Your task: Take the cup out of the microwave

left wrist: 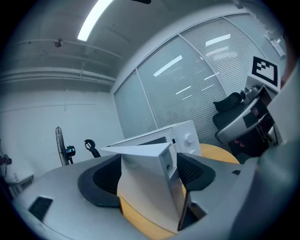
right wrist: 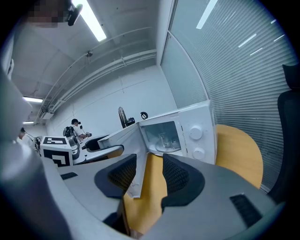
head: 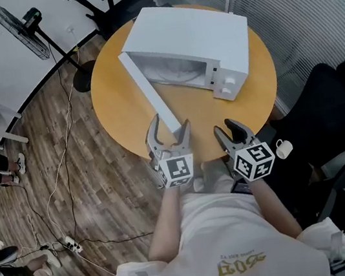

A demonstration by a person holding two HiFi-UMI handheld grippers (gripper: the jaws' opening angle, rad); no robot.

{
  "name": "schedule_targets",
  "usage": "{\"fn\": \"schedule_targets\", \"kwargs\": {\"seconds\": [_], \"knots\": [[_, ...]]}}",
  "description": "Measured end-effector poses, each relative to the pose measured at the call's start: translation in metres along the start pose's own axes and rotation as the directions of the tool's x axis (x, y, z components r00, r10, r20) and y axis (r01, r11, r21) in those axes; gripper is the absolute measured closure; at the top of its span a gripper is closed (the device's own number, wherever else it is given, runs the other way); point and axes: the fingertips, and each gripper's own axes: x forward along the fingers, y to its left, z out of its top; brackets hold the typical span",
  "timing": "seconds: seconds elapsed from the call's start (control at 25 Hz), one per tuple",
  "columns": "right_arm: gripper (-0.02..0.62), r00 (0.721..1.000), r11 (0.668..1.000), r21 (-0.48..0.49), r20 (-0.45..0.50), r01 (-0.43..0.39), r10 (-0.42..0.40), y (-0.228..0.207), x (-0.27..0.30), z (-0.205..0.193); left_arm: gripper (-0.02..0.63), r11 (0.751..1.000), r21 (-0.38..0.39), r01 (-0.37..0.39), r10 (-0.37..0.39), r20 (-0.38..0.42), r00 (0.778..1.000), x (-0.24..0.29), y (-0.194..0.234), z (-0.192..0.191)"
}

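The white microwave (head: 197, 31) stands on the round wooden table (head: 111, 105) with its door (head: 152, 95) swung wide toward me. In the right gripper view a clear glass cup (right wrist: 164, 139) stands on the turntable inside the microwave (right wrist: 199, 124). My left gripper (head: 170, 125) is open, and the door's free end (left wrist: 145, 183) lies between its jaws (left wrist: 150, 173) without being squeezed. To its right, at the table's near edge, my right gripper (head: 228, 130) is open and empty. It (right wrist: 150, 174) points at the oven's opening. The head view does not show the cup in the cavity.
A standing fan (head: 20, 31) and an office chair (head: 113, 9) are beyond the table at the back left. A black chair (head: 329, 117) is close on the right, with a small white mug shape (head: 283, 147) on it. Cables and a power strip (head: 73, 246) lie on the wood floor at the left.
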Motion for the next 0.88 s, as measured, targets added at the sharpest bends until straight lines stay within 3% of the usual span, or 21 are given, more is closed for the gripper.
{"fn": "schedule_targets", "kwargs": {"seconds": [0.88], "knots": [[0.423,0.995,0.996,-0.005,-0.043,-0.086,0.086,0.023,0.026,-0.006,0.284,0.984,-0.114,-0.140,0.133,-0.066,0.989,-0.023,0.058,-0.032]]}}
